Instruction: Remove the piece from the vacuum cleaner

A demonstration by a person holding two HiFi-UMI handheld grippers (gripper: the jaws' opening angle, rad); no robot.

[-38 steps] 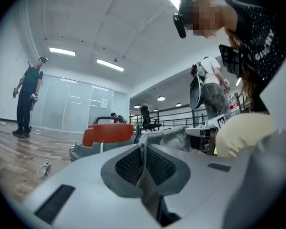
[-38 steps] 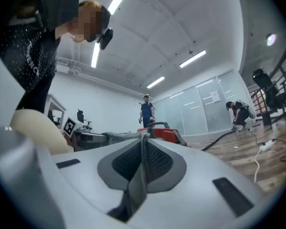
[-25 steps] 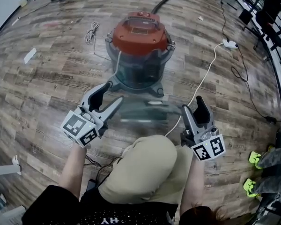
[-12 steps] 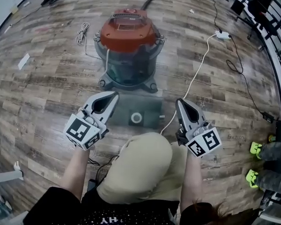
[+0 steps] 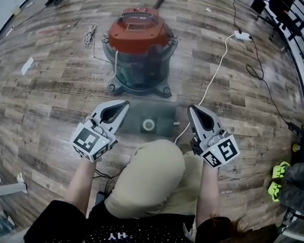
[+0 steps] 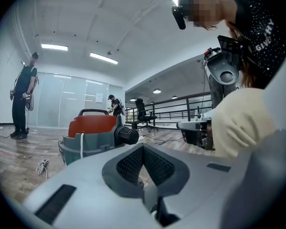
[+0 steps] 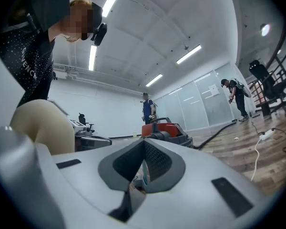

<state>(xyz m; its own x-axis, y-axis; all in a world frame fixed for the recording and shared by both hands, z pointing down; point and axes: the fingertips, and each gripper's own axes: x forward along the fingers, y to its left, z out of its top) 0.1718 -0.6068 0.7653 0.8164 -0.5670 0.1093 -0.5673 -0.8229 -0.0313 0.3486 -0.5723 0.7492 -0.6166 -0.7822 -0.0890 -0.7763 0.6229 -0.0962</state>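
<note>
A grey drum vacuum cleaner with a red lid [image 5: 140, 44] stands at upper centre on the wood-plank floor [image 5: 50, 85]. Just below it lies a flat grey rectangular piece with a white ring [image 5: 151, 121], possibly touching the base. The left gripper [image 5: 123, 105] and right gripper [image 5: 192, 108] flank it, both with jaws closed on nothing. A white cable [image 5: 215, 77] runs past the right gripper. The person's beige knee [image 5: 149, 178] fills the lower centre.

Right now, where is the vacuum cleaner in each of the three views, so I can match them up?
Head view: the vacuum cleaner is upper centre, seen from above.
Left gripper view: the vacuum cleaner is left of centre, beyond the jaws.
Right gripper view: the vacuum cleaner is small, near centre, just above the jaws.
Shared landmark: its red lid shows in all three.
</note>
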